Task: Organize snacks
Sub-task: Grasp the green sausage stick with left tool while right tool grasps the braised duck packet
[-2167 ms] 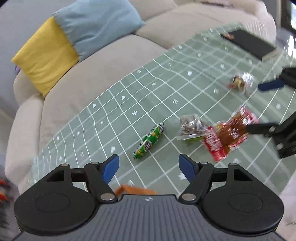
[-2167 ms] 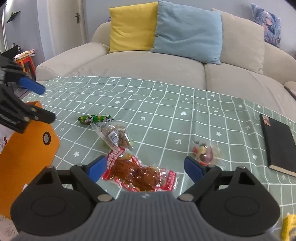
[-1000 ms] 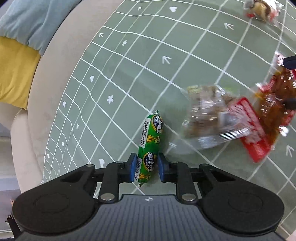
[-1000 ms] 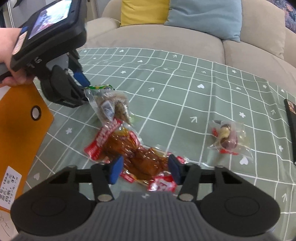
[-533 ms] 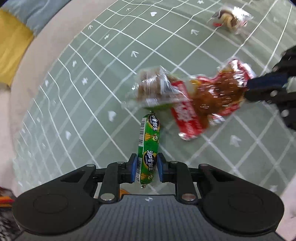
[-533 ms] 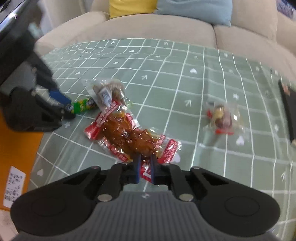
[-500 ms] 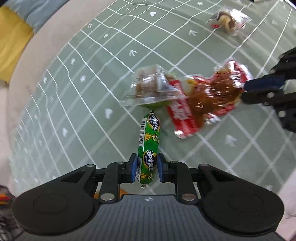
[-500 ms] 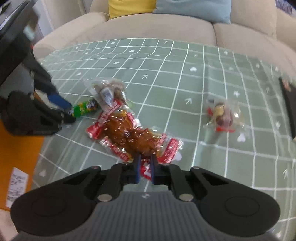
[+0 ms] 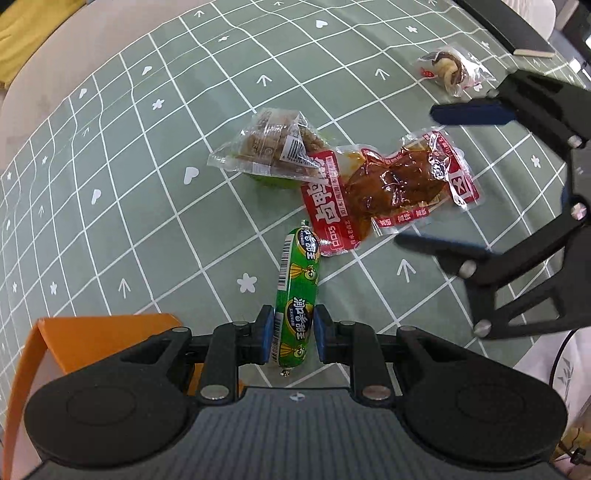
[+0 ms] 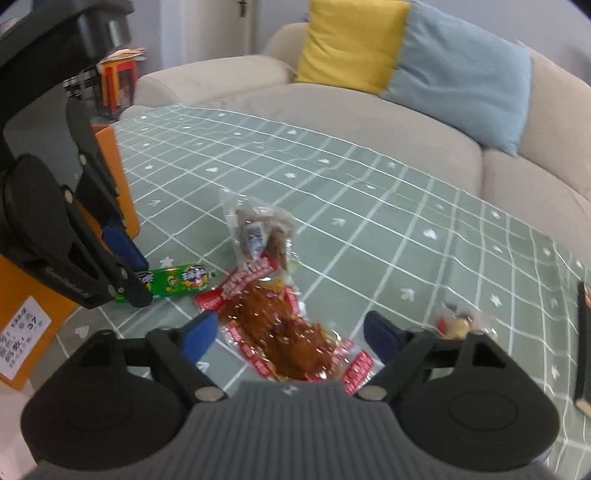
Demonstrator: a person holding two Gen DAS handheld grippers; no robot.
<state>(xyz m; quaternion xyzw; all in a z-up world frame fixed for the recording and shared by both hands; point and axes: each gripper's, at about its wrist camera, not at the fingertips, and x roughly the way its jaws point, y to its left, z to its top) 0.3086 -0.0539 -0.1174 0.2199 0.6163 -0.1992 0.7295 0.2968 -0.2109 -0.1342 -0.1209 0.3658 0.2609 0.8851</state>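
Note:
My left gripper (image 9: 293, 334) is shut on one end of a green sausage stick (image 9: 297, 291), which points away from it over the green checked cloth (image 9: 147, 184). The right wrist view has that gripper (image 10: 129, 273) at the left with the sausage (image 10: 173, 282) in it. A red packet of brown meat (image 9: 388, 184) lies flat on the cloth. My right gripper (image 10: 290, 336) hangs over the packet (image 10: 291, 339); its jaws are opening and stand wide on either side, pads clear of it. The left wrist view shows this gripper (image 9: 415, 175) at the right.
A clear pouch of brown snacks (image 9: 273, 147) overlaps the red packet's far end. A small clear packet (image 9: 448, 68) lies further off, near a black book (image 9: 517, 33). An orange box (image 9: 92, 332) stands beside the left gripper. A beige sofa with cushions (image 10: 406, 55) borders the table.
The right gripper's jaws, shut on the red packet's edge half a second ago, have sprung wide apart. The left gripper has carried the sausage toward the orange box and rolled.

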